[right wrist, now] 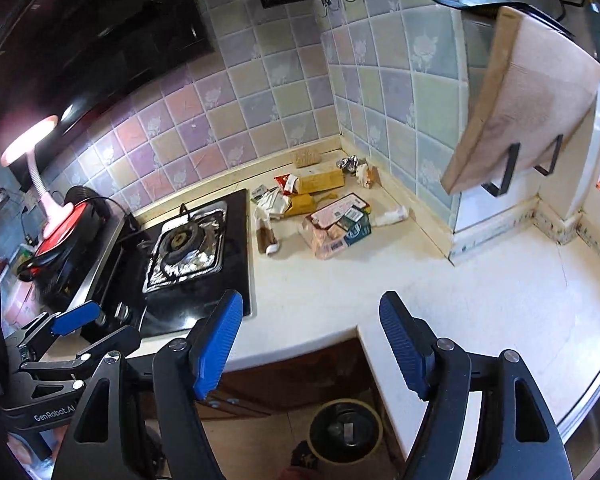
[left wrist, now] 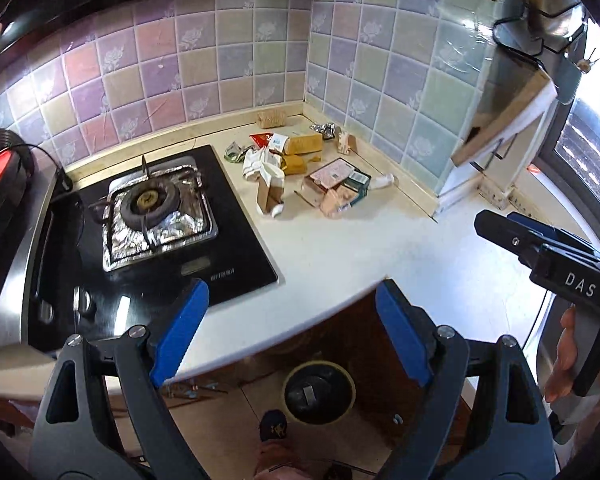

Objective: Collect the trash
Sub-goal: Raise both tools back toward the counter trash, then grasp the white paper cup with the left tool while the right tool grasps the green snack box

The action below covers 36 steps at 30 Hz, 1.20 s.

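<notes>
Your left tool (left wrist: pixel 292 332): fingers spread wide, nothing between them, held above the front edge of the counter (left wrist: pixel 340 256). It also shows at the lower left of the right wrist view (right wrist: pixel 80 320).

Your right tool (right wrist: pixel 312 344): fingers likewise wide apart and holding nothing, poised over the counter's inner corner (right wrist: pixel 380 280). In the left wrist view it appears at the right edge (left wrist: pixel 500 226), gripped by your hand (left wrist: pixel 576 356).

Trash pile (left wrist: pixel 300 168): lies on the counter toward the back corner, to the right of the stove, well apart from both tools. In the right wrist view the pile (right wrist: pixel 320 208) sits in the same corner. Contents you can pick out:
- 2 yellow-brown boxes (left wrist: pixel 302 150), 1 behind the other.
- 1 red-and-white wrapper (left wrist: pixel 262 140) just beside them.
- 1 crumpled white wrapper (left wrist: pixel 256 164) in front of the red one.
- 1 small brown carton (left wrist: pixel 268 196) at the pile's near edge.
- 1 flat pink box (left wrist: pixel 332 174) with a dark green packet (left wrist: pixel 358 184) touching its right side.
- 1 ball of foil (left wrist: pixel 324 130) near the wall.
- 1 tan woven item (left wrist: pixel 271 118) against the back wall; what it is you cannot tell.

Gas stove (left wrist: pixel 160 216): black glass top, 1 burner (left wrist: pixel 150 202) ringed with foil lining, left of the pile.

Bin (left wrist: pixel 319 394): round, dark inside with a pale rim, stands on the floor below the counter edge; also visible between the right tool's fingers (right wrist: pixel 346 432).

Cutting board (right wrist: pixel 520 100): hangs tilted in a wall rack at the right.
</notes>
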Tool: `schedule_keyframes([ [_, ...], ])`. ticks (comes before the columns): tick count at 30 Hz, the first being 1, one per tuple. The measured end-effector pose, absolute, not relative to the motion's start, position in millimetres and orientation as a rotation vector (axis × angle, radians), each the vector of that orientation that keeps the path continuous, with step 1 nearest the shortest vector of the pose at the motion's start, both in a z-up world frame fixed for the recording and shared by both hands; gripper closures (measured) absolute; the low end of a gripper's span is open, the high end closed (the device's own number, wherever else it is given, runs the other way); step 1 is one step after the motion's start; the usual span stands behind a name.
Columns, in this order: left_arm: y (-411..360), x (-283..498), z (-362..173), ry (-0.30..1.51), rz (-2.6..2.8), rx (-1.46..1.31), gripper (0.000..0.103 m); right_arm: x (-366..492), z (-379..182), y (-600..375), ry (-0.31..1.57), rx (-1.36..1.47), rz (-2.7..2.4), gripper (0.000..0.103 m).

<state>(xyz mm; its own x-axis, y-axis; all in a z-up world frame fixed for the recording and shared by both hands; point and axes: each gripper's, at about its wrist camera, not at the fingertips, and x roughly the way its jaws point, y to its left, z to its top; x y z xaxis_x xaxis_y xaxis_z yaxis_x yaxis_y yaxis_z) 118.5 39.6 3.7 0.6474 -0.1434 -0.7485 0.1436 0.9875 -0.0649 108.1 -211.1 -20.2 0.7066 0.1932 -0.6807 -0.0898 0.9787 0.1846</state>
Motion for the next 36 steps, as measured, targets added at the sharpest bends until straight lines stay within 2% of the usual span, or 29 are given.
schedule_keyframes([
  [8, 61, 243, -24, 0.917, -0.204, 0.008, 0.019, 241, -38, -193, 0.873, 0.229, 0.107, 0.031],
  [18, 72, 374, -114, 1.053, -0.236, 0.022, 0.019, 376, -123, -187, 1.061, 0.396, -0.025, 0.031],
  [24, 62, 412, -162, 1.123, -0.267, 0.025, 0.019, 422, -177, -191, 1.145, 0.492, -0.084, 0.031],
  [31, 49, 436, -190, 1.157, -0.301, 0.013, 0.019, 451, -228, -191, 1.201, 0.558, -0.139, 0.032],
  [33, 47, 442, -195, 1.160, -0.304, 0.011, 0.019, 456, -237, -190, 1.207, 0.565, -0.146, 0.035],
  [36, 46, 448, -201, 1.167, -0.305, 0.015, 0.020, 459, -250, -189, 1.224, 0.571, -0.152, 0.045],
])
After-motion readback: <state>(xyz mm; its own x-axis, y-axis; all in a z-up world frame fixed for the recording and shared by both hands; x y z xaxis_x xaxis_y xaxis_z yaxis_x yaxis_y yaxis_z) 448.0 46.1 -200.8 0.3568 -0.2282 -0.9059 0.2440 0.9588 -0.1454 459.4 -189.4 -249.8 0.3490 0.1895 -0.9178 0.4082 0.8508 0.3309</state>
